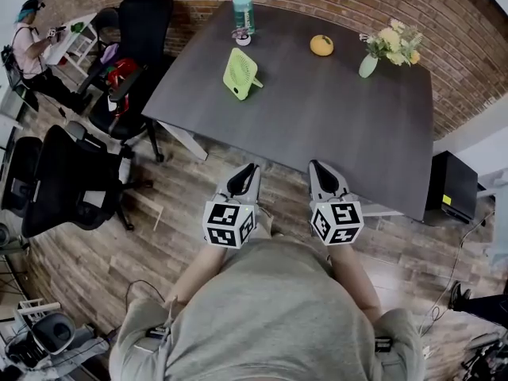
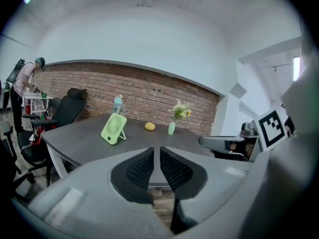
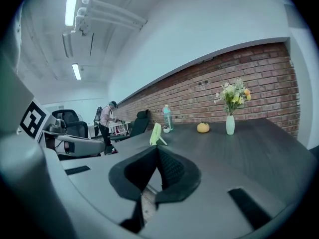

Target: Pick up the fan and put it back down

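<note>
Head view, with 12 o'clock at the top edge. The fan point(image 1: 241, 73), pale green, stands propped on its stand on the dark table point(image 1: 317, 125), toward 11 o'clock from the table's centre and near its left edge.

The other things lie along the far edge:
- A teal bottle point(image 1: 243, 8) stands at 12 o'clock of the fan, with a small white object point(image 1: 242, 36) between the two.
- A yellow-orange fruit point(image 1: 321, 45) lies at 2 o'clock of the fan.
- A vase of flowers point(image 1: 370, 63) stands farther along at 3 o'clock.

None of these touches the fan. Only bare table top lies between the fan and the grippers.

The left gripper point(image 1: 248, 167) and right gripper point(image 1: 316, 165) hang at 6 o'clock, off the near table edge over the wooden floor point(image 1: 159, 236), well apart from the fan. The left jaws stand nearly together with a thin slit between them that holds nothing. The right jaws are pressed together, also on nothing.

Black office chairs point(image 1: 67, 177) crowd the floor at 9 o'clock, and a person point(image 1: 28, 42) stands at 10 o'clock. A black box point(image 1: 452, 185) sits at 3 o'clock.
</note>
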Tool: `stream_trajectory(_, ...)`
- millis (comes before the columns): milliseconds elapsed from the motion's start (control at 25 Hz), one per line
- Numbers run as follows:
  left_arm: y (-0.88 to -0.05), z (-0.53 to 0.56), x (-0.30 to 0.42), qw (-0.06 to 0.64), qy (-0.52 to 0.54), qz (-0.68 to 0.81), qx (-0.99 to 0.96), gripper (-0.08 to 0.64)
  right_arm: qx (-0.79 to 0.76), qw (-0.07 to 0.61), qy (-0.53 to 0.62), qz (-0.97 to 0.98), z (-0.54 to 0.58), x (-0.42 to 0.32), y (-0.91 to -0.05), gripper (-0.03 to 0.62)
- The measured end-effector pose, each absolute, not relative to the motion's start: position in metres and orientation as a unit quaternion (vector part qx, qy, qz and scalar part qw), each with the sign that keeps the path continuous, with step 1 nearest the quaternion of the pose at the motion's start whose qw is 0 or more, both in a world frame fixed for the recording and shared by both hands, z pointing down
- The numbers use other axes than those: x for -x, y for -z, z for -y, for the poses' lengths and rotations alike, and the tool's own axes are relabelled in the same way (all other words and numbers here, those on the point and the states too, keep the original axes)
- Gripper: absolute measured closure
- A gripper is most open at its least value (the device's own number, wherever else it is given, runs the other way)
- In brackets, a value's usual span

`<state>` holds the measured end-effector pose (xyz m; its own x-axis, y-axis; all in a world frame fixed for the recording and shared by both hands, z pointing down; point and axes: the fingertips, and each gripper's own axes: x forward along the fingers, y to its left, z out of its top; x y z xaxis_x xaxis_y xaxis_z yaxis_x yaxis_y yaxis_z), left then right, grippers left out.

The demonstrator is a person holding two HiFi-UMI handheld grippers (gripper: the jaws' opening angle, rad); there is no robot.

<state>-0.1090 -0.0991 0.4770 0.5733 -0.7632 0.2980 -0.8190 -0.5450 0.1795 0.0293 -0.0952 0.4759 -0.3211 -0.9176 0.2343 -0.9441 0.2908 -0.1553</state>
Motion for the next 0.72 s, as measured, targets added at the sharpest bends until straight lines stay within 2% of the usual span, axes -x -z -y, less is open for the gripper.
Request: stream_trajectory(720,-0.477,0.046,0.097,0.141,-0.088,0.436,-0.884,0.529,-0.590,0.041,-0.126,0.797,0.035,-0.036,-0.481,0.589)
